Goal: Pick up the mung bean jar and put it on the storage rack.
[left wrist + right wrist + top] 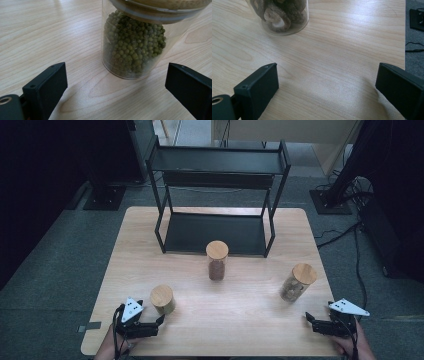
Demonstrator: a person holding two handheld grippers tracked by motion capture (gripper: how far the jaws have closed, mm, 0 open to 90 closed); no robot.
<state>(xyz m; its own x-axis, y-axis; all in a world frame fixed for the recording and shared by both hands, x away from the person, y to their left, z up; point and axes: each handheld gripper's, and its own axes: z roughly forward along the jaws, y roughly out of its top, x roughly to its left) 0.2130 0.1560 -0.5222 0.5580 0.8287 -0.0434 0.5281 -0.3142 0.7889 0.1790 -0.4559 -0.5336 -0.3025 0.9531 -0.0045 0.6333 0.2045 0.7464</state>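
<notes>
Three clear jars with wooden lids stand on the wooden table (250, 315). The short jar of green beans (162, 299) (132, 48) sits front left, just ahead of my left gripper (161, 321) (116, 86), whose jaws stand open with nothing between them. A tall jar of brown grains (217, 260) stands mid-table. The jar of dried mushroom slices (298, 282) (280, 15) is at the right, ahead and to the left of my right gripper (308, 319) (327, 87), also open over bare wood.
A black two-shelf metal rack (217, 200) stands at the table's far side, its lower shelf (215, 232) bare. The table's right edge (405, 37) runs close to the right gripper. Cables and stand bases lie on the grey floor around.
</notes>
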